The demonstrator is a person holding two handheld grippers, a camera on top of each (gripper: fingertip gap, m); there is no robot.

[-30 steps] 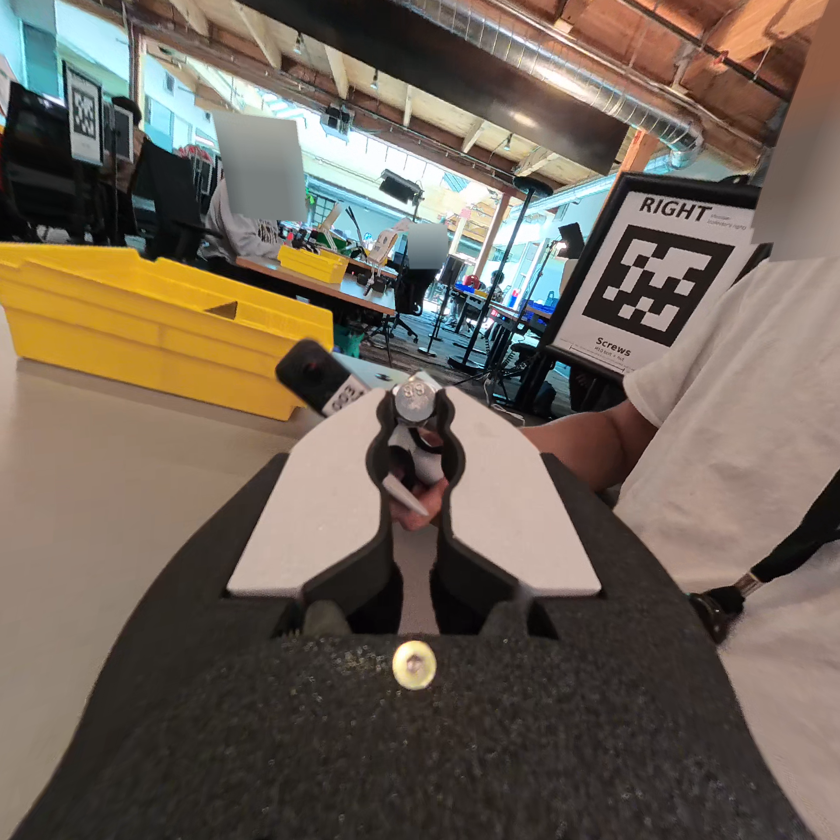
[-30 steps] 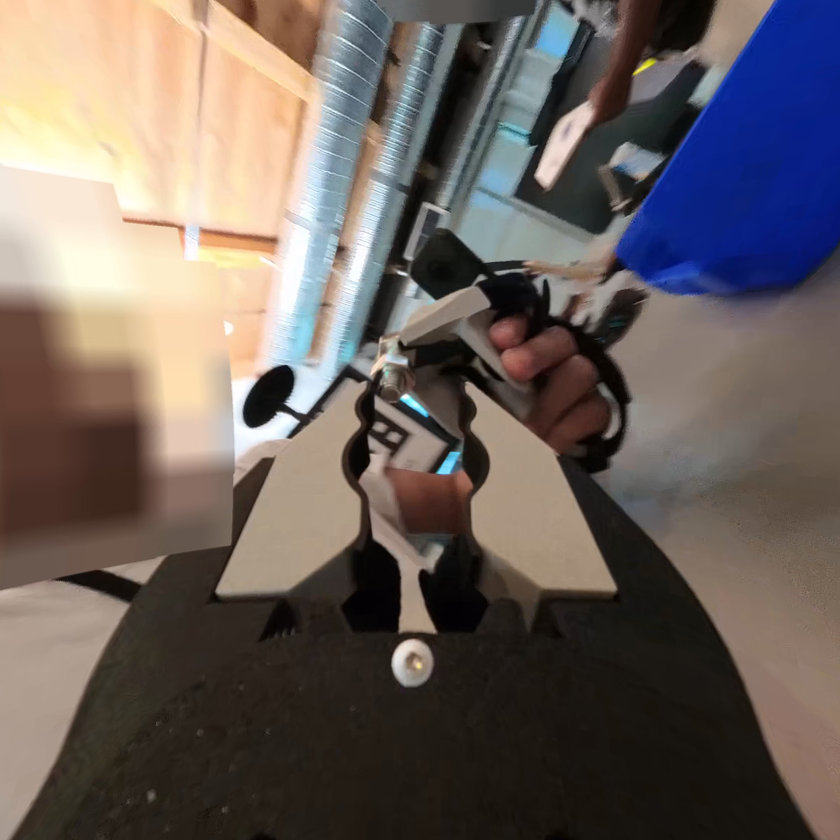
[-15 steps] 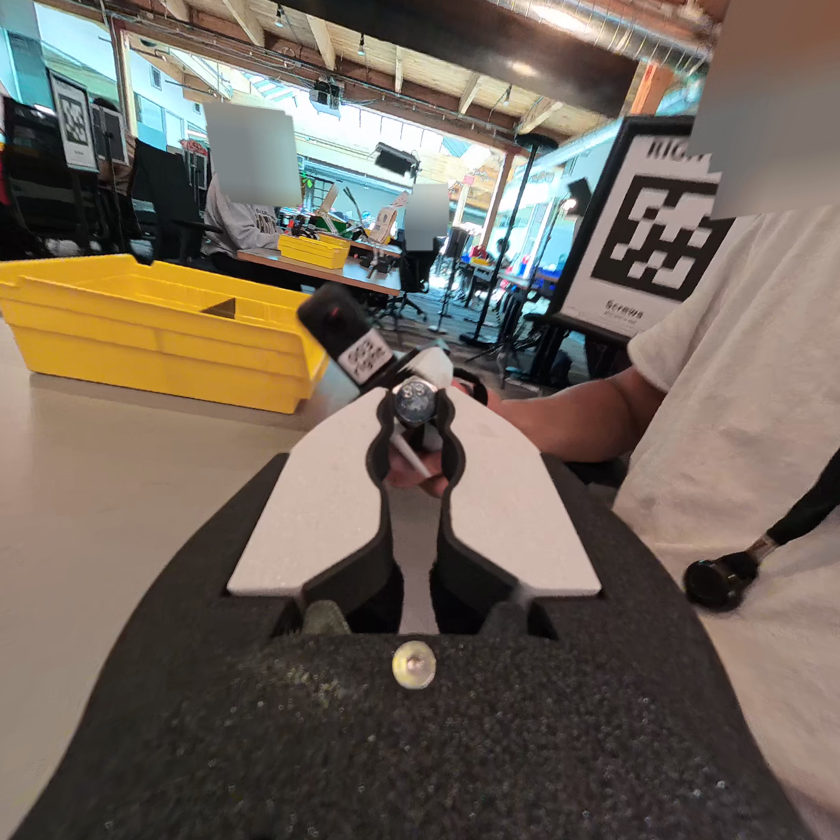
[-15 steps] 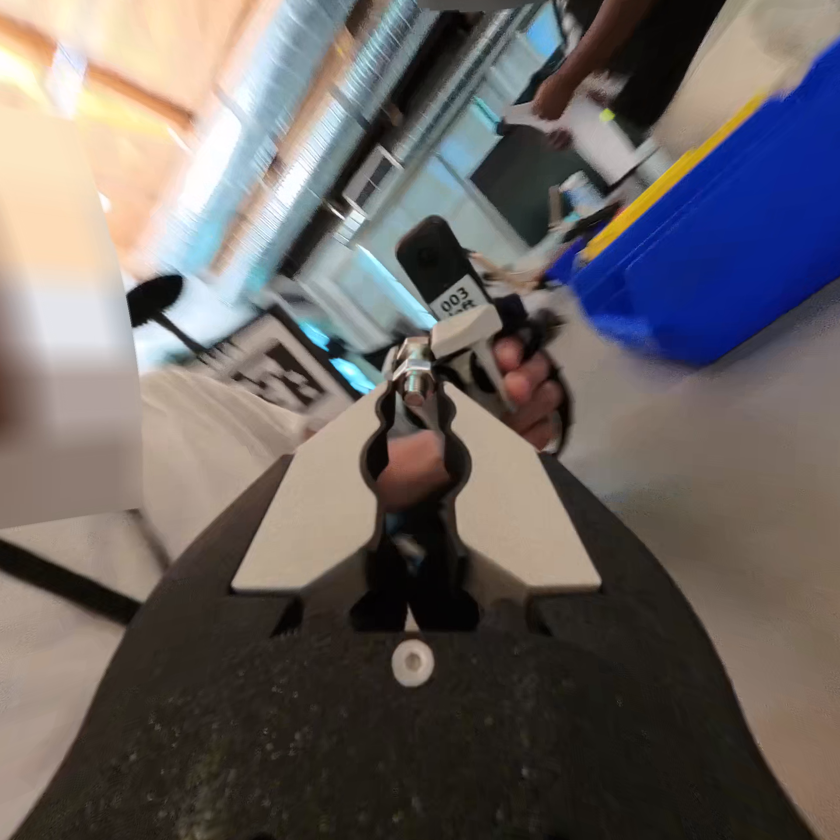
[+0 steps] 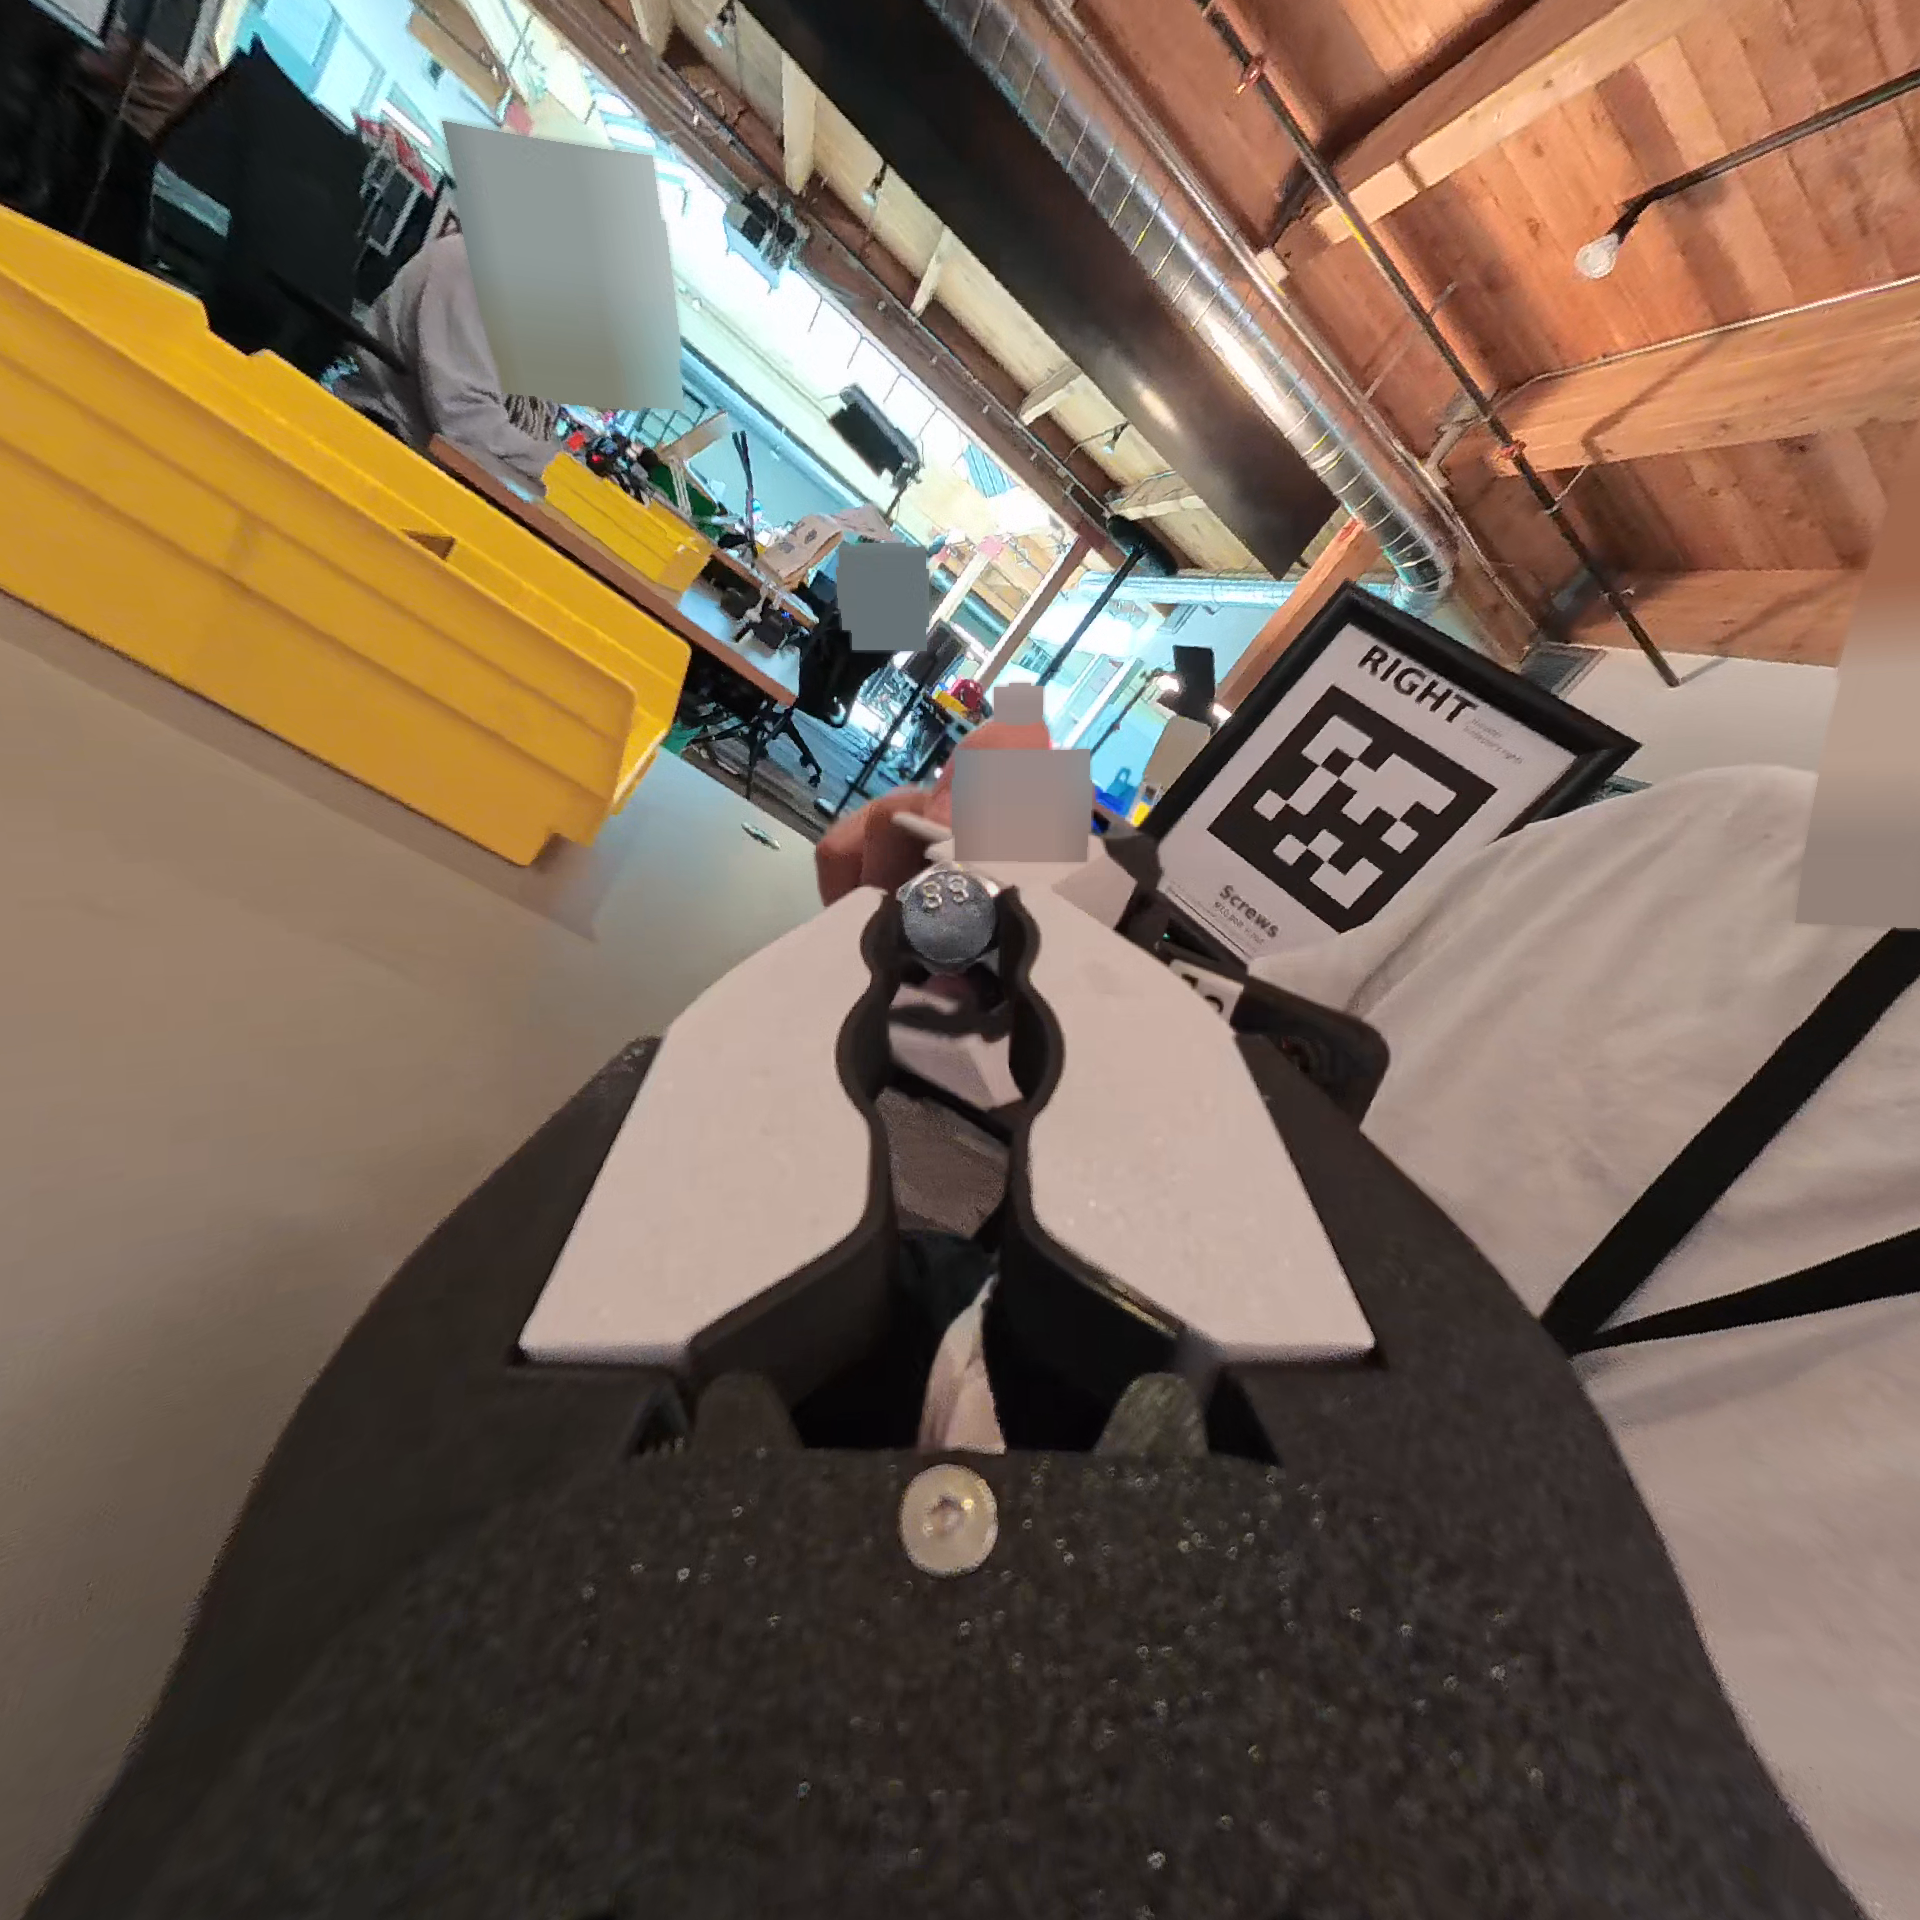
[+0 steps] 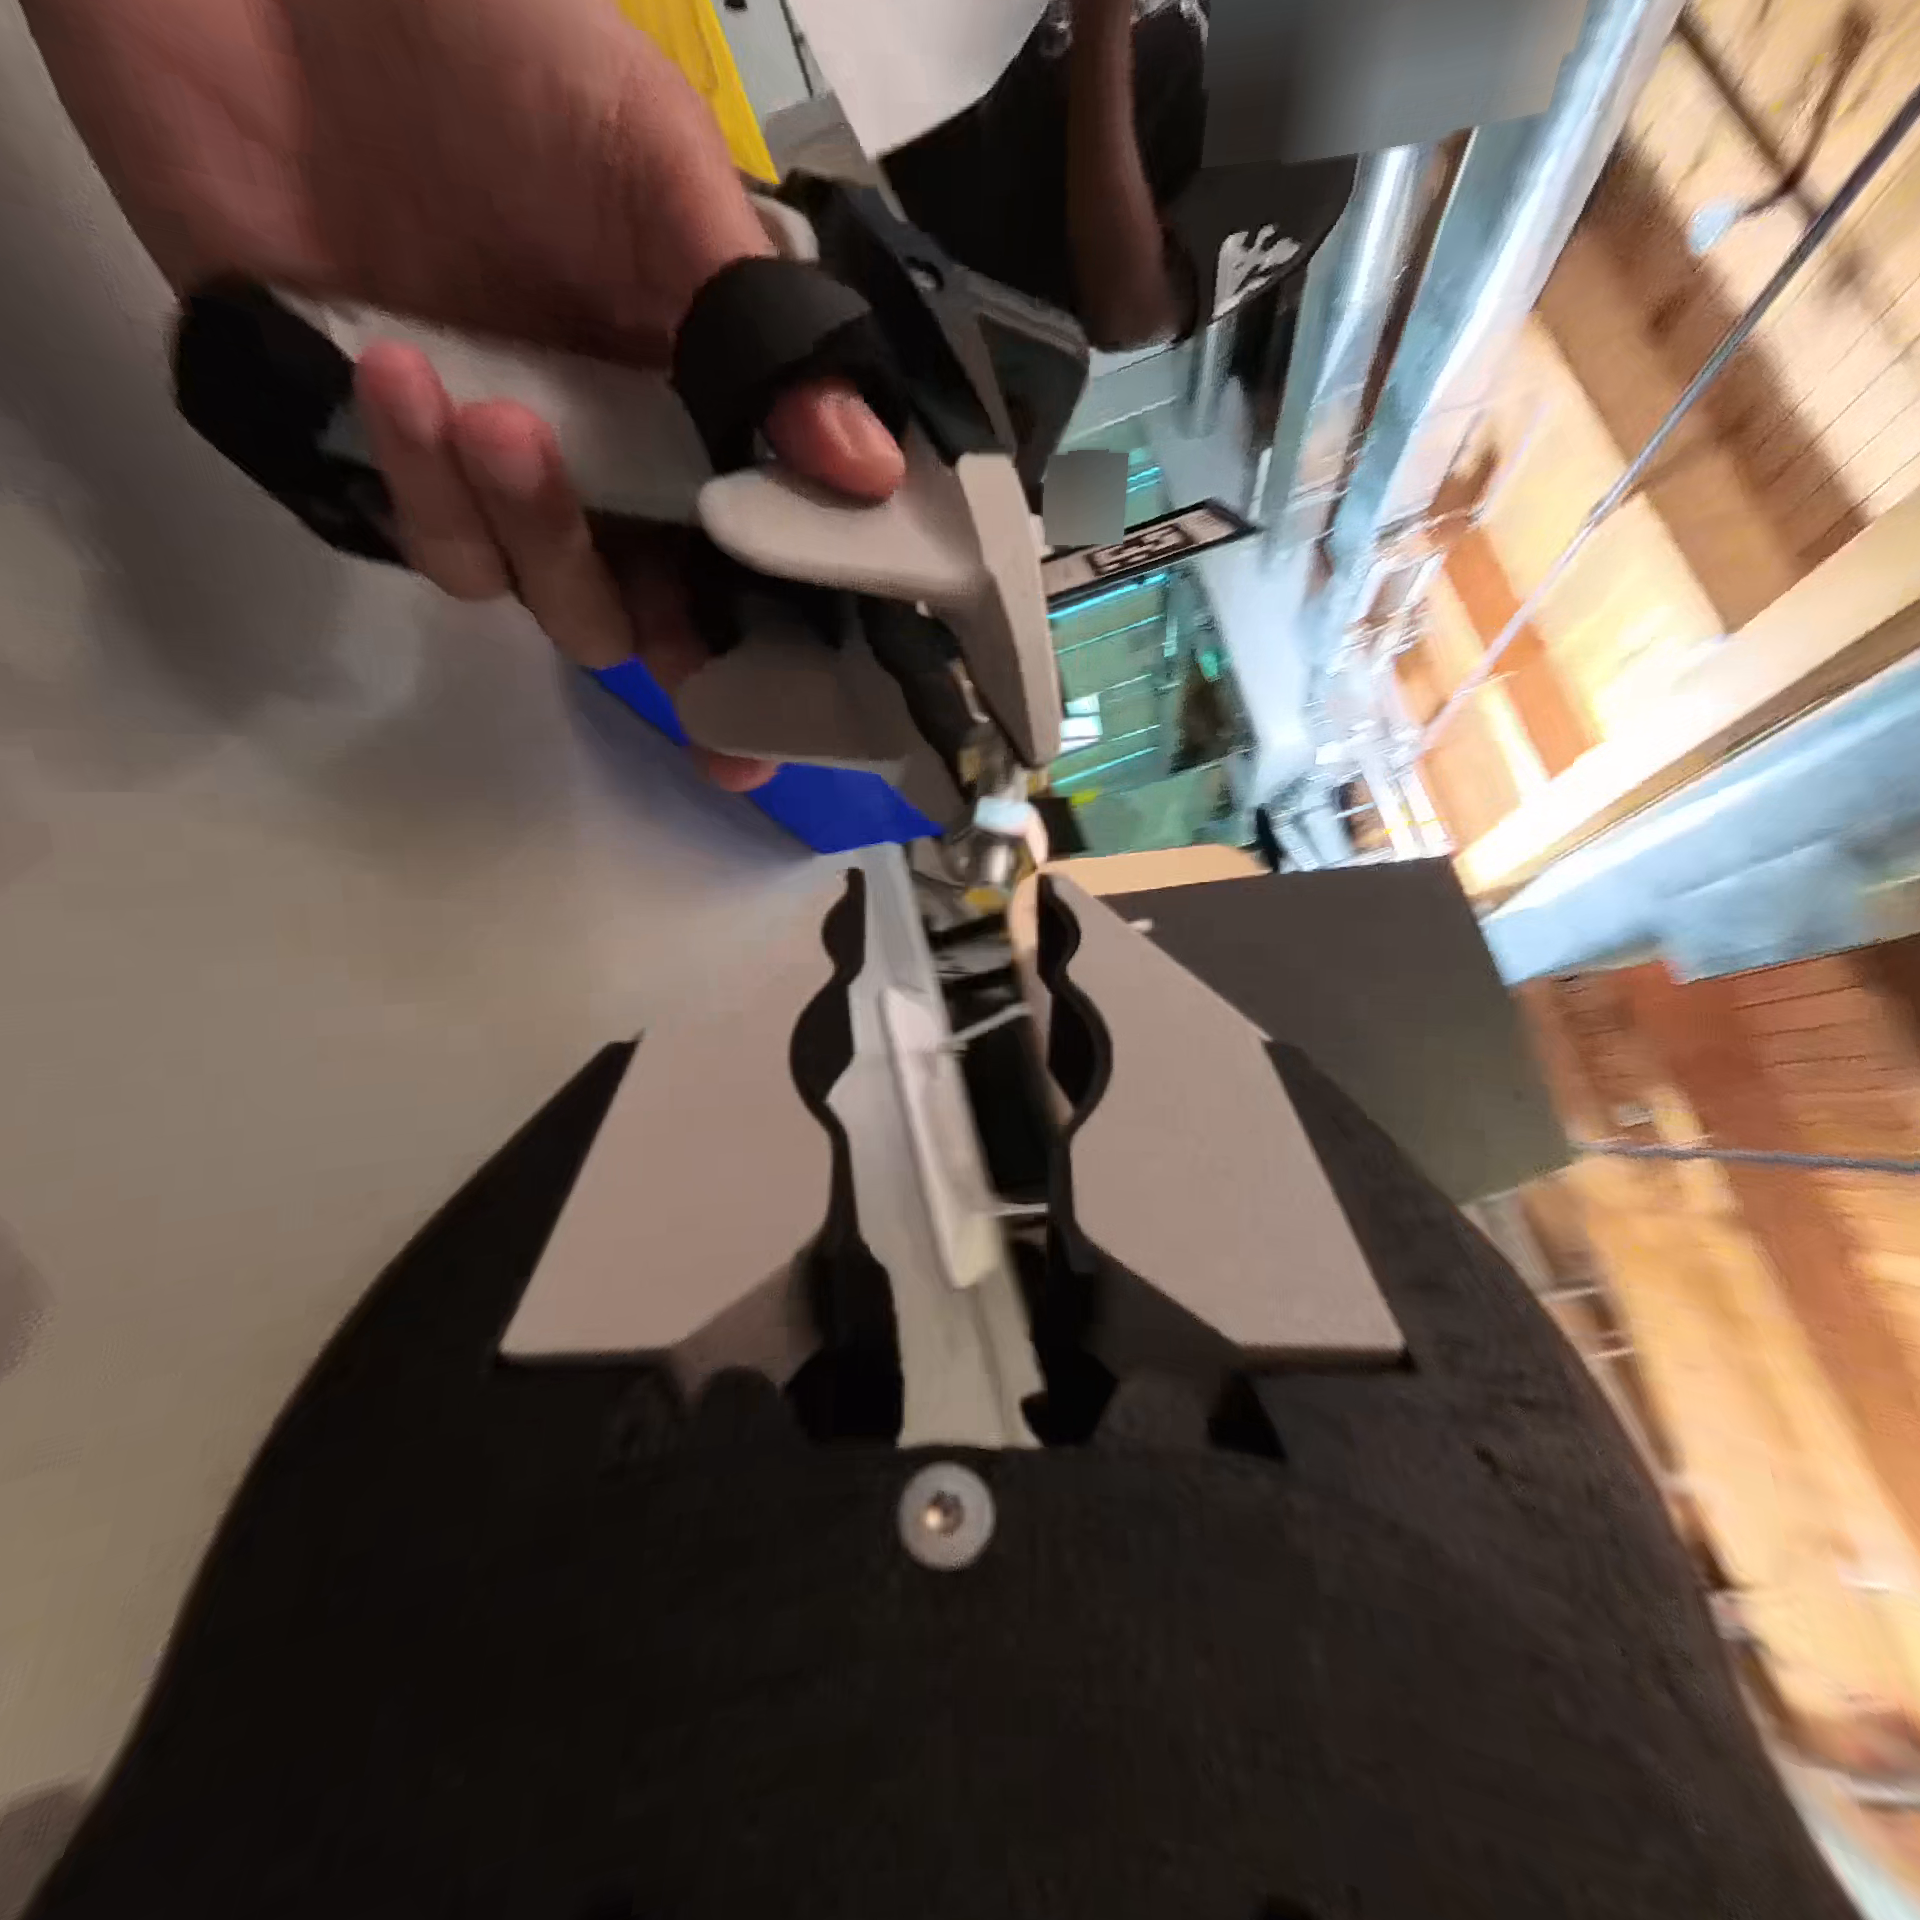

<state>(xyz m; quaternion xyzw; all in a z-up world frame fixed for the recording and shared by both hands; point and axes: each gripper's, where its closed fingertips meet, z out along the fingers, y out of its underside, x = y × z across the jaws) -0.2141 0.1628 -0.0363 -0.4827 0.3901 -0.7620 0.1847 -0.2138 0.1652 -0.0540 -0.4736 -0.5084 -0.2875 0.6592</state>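
left gripper (image 5: 948,935): tongs clamped on a bolt (image 5: 948,923), its hex head facing the camera at the tips. right gripper (image 6: 971,883): tongs close together, tips at a blurred metal piece, likely the same bolt's far end (image 6: 987,847); whether they grip it, cannot tell. just past the bolt in the right view, the left gripper's body and the hand (image 6: 447,197) on its handle. below lies the table (image 5: 208,1039). farther off: yellow bin (image 5: 260,582) on the table, framed marker sign (image 5: 1361,800), blue bin (image 6: 821,810).
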